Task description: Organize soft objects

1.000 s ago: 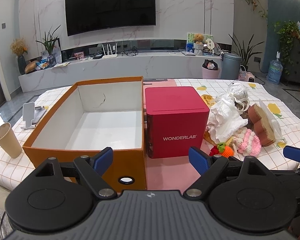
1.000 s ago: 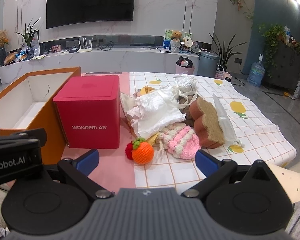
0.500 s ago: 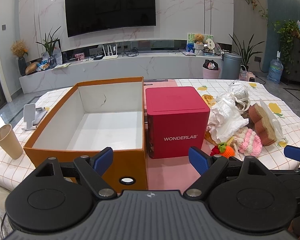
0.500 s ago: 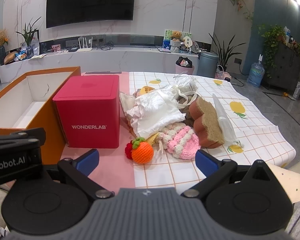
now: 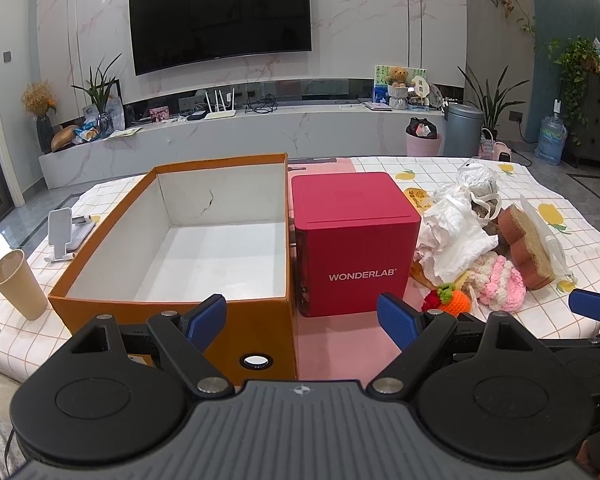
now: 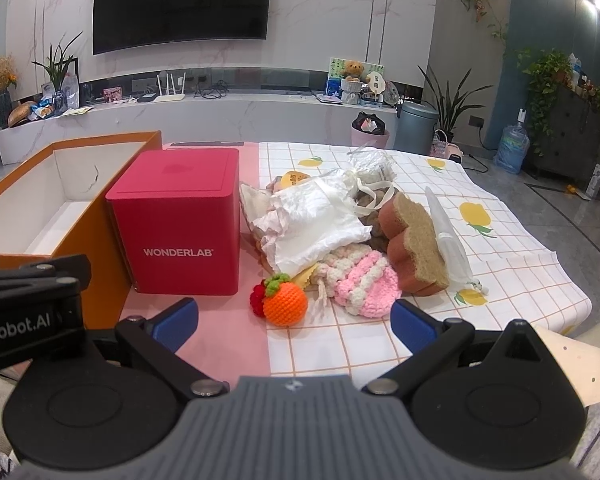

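A pile of soft things lies right of a red WONDERLAB box (image 6: 180,220): a crocheted orange fruit (image 6: 285,303), a pink-and-white knitted piece (image 6: 360,284), a white crumpled cloth (image 6: 312,224), a brown sponge (image 6: 416,244) and a clear bag (image 6: 374,164). An open orange box (image 5: 204,248) with an empty white inside stands left of the red box. My left gripper (image 5: 302,318) is open and empty before the two boxes. My right gripper (image 6: 294,324) is open and empty, just short of the orange fruit. The pile also shows in the left wrist view (image 5: 456,236).
A paper cup (image 5: 18,284) and a white phone stand (image 5: 62,232) sit left of the orange box. The table carries a checked cloth (image 6: 500,256) with a pink strip (image 6: 220,340) under the red box. The table's right edge drops off past the sponge.
Both grippers have barely shifted; the scene sits slightly lower and nearer in the views. Nothing was taken hold of or let go.
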`<move>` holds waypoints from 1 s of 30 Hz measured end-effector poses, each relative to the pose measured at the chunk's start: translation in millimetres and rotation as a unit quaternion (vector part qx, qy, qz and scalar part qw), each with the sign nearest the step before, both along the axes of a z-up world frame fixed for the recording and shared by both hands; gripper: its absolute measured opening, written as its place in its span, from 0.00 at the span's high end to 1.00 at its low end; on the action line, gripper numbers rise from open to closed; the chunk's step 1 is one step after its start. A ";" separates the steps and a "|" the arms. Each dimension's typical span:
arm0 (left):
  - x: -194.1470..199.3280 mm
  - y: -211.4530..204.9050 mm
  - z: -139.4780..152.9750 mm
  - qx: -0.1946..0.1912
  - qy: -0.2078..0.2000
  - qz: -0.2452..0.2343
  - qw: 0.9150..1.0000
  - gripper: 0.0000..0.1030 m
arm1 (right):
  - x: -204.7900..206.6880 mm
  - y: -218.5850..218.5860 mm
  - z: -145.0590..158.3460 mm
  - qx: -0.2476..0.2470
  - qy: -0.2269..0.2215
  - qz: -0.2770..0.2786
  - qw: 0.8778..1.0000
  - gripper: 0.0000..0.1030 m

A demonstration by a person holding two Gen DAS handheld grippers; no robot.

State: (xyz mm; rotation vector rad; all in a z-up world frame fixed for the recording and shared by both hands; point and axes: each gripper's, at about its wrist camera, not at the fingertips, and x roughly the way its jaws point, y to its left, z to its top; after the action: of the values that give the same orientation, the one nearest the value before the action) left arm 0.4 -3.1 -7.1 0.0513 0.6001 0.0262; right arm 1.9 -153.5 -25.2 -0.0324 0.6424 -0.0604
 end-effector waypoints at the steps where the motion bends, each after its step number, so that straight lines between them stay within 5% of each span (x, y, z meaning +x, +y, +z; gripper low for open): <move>1: -0.2 -0.3 -0.4 0.002 -0.001 0.000 1.000 0.03 | -0.1 0.0 0.1 -0.001 0.000 0.000 1.000 0.03; 21: -1.3 1.5 3.3 -0.002 -0.001 -0.007 1.000 0.03 | -2.2 1.5 1.8 -0.007 -0.009 -0.004 1.000 0.03; 30: -1.4 -7.3 18.9 0.011 -0.017 -0.030 0.999 0.03 | -2.8 -12.1 10.3 0.031 -0.009 -0.008 0.999 0.03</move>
State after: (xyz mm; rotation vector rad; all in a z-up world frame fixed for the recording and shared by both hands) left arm -0.9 -10.3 11.7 0.0892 0.5648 -0.0245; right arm -0.9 -165.6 -14.9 0.0328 0.6269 -0.0572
